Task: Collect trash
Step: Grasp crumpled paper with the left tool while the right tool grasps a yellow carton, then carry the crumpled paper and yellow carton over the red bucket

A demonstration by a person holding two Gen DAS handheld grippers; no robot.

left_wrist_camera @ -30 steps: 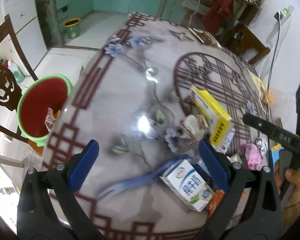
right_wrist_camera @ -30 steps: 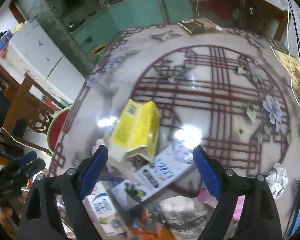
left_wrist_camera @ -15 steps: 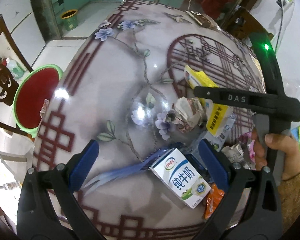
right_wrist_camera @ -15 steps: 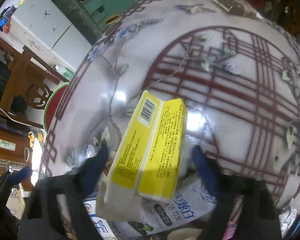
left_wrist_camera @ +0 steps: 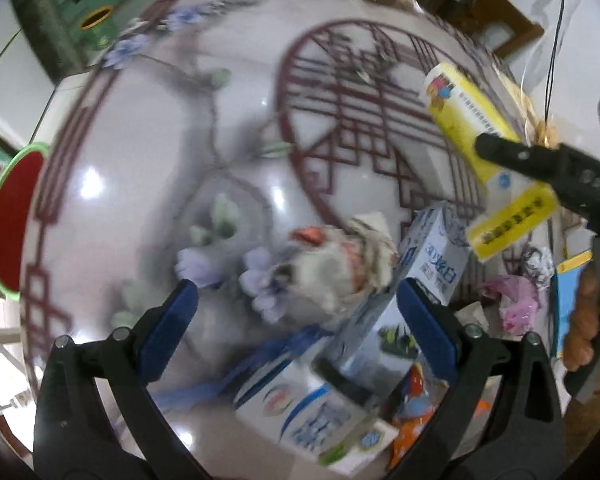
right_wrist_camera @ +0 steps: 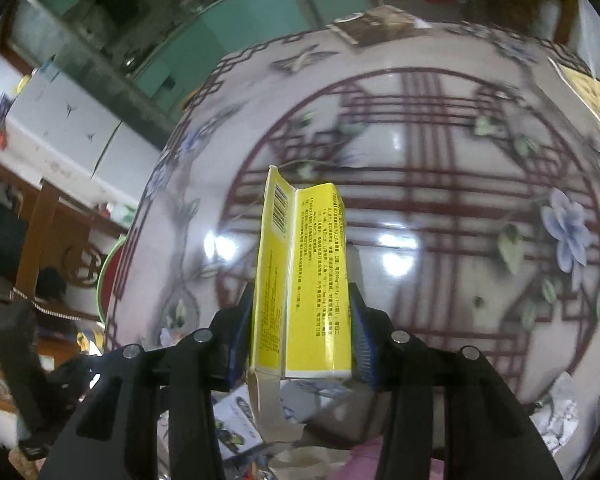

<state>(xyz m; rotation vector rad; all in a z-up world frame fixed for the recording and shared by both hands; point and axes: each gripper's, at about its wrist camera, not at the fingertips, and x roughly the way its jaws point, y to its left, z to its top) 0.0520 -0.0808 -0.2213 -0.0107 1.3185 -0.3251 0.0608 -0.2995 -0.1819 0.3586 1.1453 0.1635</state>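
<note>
A yellow carton [right_wrist_camera: 304,280] stands upright between my right gripper's [right_wrist_camera: 300,320] blue pads, which are closing and press on both its sides. From the left wrist view the same yellow carton [left_wrist_camera: 472,120] hangs above the table, pinched by a black finger [left_wrist_camera: 516,152]. My left gripper [left_wrist_camera: 296,292] is open and hovers just above a crumpled paper wad [left_wrist_camera: 340,264]. Below the wad lie a white milk carton [left_wrist_camera: 312,420] and a blue-white box [left_wrist_camera: 432,256].
A round patterned table [left_wrist_camera: 140,160] carries the pile, with a pink wrapper [left_wrist_camera: 512,300] and an orange wrapper [left_wrist_camera: 416,408] at its right. A red bin with a green rim [left_wrist_camera: 8,216] stands on the floor at the left. A person's hand [left_wrist_camera: 588,320] holds the right tool.
My right gripper has closed on the yellow carton and lifted it off the pile. My left gripper has come down and forward over the crumpled wad, still open.
</note>
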